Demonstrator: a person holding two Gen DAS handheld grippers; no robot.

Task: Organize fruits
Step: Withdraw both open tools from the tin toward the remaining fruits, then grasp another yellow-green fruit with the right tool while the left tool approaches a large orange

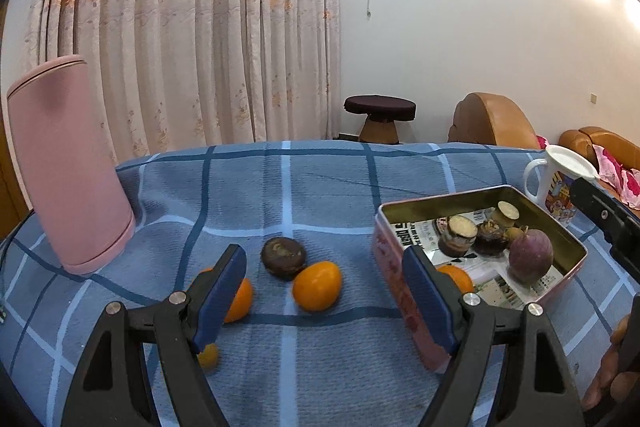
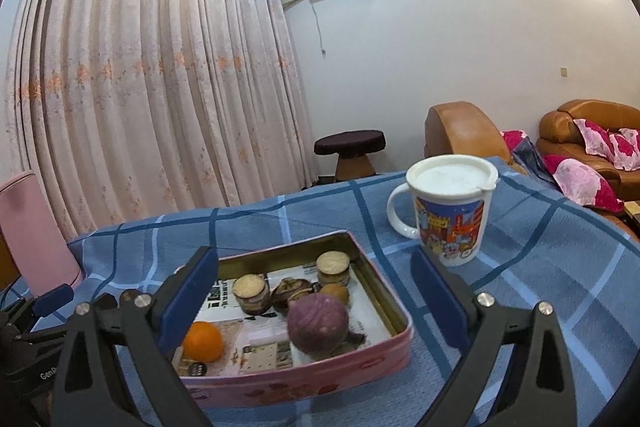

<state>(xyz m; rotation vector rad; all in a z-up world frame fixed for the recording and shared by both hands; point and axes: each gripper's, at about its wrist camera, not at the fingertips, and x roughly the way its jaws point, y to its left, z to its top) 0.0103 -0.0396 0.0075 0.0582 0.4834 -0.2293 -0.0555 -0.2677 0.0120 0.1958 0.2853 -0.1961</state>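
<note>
Loose oranges (image 1: pixel 317 285) on cloth; purple fruit (image 2: pixel 318 323) upright in tin (image 2: pixel 394 341).

The left wrist view looks forward and slightly down along its fingers, low and close over the blue checked cloth (image 1: pixel 320 187), facing the curtain (image 1: pixel 180 27). The right wrist view sits just to its right, close above the pink tin (image 2: pixel 304 379), aimed much the same way. Both share the tin, lidded mug (image 2: pixel 450 207), curtain and probably the same stool (image 1: pixel 379 105).
</note>
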